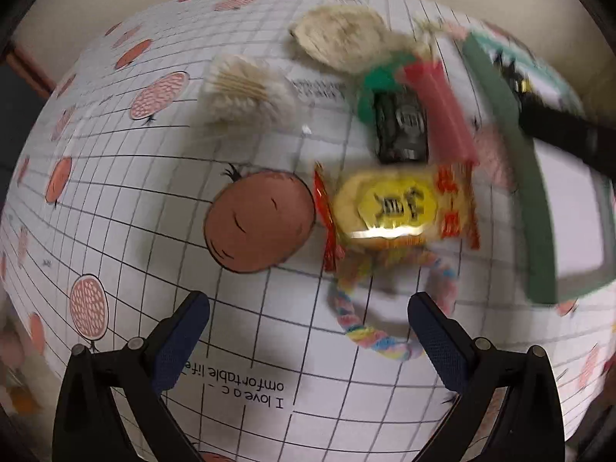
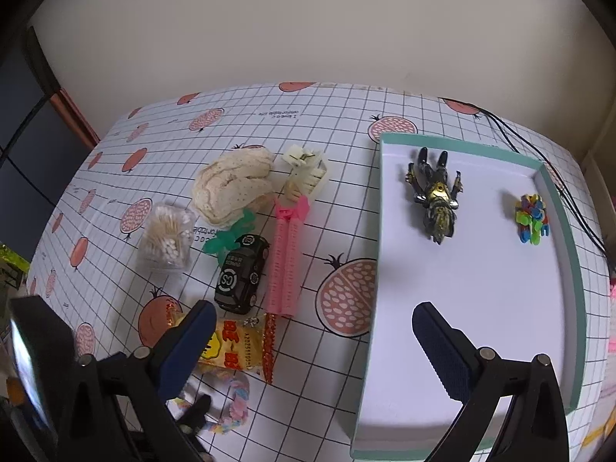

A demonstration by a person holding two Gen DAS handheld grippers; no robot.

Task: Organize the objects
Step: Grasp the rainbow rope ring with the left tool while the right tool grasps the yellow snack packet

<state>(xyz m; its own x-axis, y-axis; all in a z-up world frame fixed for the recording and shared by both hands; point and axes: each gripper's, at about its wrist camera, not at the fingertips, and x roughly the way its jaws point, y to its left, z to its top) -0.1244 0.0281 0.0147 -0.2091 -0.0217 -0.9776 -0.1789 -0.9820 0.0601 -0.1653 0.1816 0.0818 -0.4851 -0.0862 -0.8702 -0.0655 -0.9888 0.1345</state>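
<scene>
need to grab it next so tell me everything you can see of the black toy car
The black toy car is small, glossy and plastic-looking, with a round white badge on the bonnet and another on the roof, plus grey wheels. It stands upright on the gridded tablecloth, nose toward the right wrist camera. A green clip lies at its rear and the pink hair roller lies alongside; whether either touches it is unclear. The snack packet sits just in front. No gripper holds it.
</scene>
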